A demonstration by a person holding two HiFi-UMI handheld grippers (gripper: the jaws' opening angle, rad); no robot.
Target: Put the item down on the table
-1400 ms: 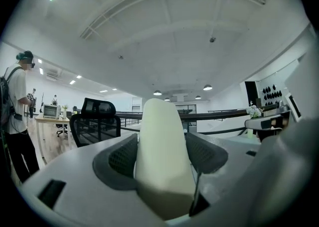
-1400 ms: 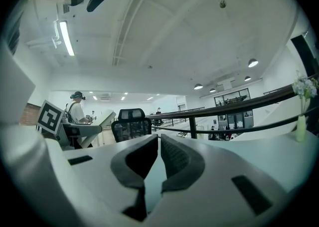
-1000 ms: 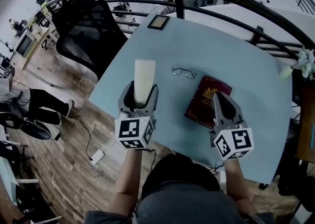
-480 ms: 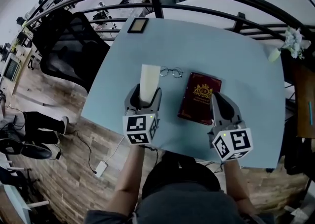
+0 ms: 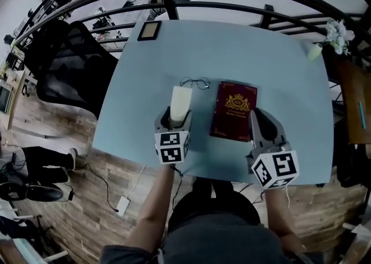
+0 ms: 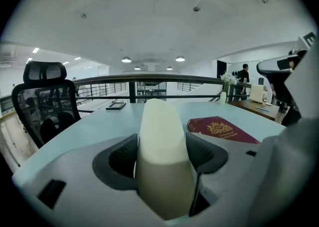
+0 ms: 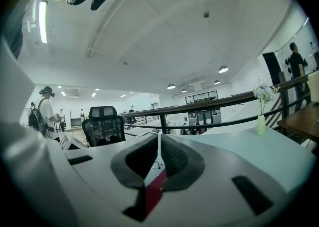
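Observation:
A cream, rounded cylinder point(image 5: 180, 99) stands upright between the jaws of my left gripper point(image 5: 179, 119), which is shut on it over the pale blue table point(image 5: 232, 48), near its front edge. In the left gripper view the cylinder point(image 6: 163, 141) fills the gap between the pads. Whether its base touches the table is hidden. My right gripper point(image 5: 255, 115) is shut with nothing in it, hovering at the right edge of a dark red book point(image 5: 235, 109). Its jaws point(image 7: 158, 158) show only a thin slit.
A pair of glasses point(image 5: 194, 83) lies just beyond the cylinder. At the table's far left corner lies a small framed tablet point(image 5: 149, 30). A black railing point(image 5: 232, 6) runs behind the table, an office chair point(image 5: 64, 65) stands left, and a vase of flowers point(image 5: 330, 33) sits far right.
My left gripper has carried the cylinder forward over the table, closer to the glasses, and it looks lower. The right gripper has stayed by the book.

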